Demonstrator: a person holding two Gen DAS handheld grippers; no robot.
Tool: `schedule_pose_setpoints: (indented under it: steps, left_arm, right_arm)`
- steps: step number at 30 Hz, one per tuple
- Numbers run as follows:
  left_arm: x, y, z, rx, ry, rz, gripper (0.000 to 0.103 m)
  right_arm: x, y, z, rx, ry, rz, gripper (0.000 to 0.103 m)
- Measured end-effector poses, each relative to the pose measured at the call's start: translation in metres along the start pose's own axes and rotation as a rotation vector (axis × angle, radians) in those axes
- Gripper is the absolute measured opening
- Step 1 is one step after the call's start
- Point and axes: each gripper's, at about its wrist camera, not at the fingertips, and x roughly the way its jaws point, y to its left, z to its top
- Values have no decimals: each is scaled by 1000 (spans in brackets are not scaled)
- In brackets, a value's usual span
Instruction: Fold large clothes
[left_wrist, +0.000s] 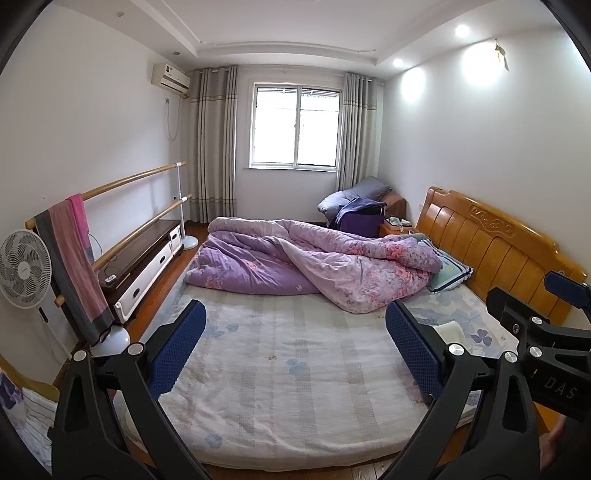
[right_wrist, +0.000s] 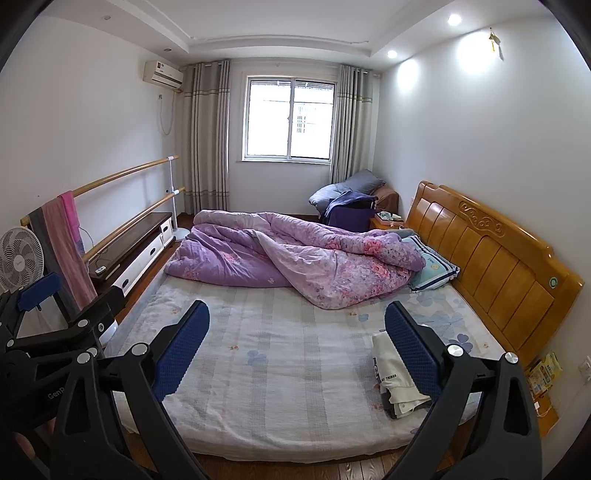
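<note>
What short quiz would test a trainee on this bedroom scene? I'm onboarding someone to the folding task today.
1. True or false: the left gripper is shut on cloth.
2. The folded white garment lies nearest: A) headboard B) fan C) window
3. Fill in: the purple quilt lies bunched on the ___.

Key: 1 false, both the left gripper and right gripper are open and empty; 2 A; 3 bed.

the near half of the pale striped, flower-printed bed sheet (right_wrist: 288, 369) lies open for a pass. a bunched purple floral quilt (right_wrist: 295, 258) blocks the far half, folded cream clothes (right_wrist: 391, 373) occupy the right edge, and the carved wooden headboard (right_wrist: 491, 258) walls the right.
</note>
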Motion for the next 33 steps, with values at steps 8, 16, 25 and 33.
schedule_pose_setpoints:
  steps: [8, 16, 25, 33]
  left_arm:
    - [4, 1, -2, -1, 3, 1, 98]
    - [7, 1, -4, 0, 4, 0, 98]
    - [10, 4, -4, -8, 13, -8, 98]
    - [17, 7, -5, -11, 19, -12, 98]
  right_arm:
    - [3, 1, 1, 0, 4, 3, 93]
    - [6, 1, -1, 1, 8, 2, 93]
    - [9, 1, -3, 3, 18, 0, 93]
    - [12, 3, -3, -3, 25, 0, 93]
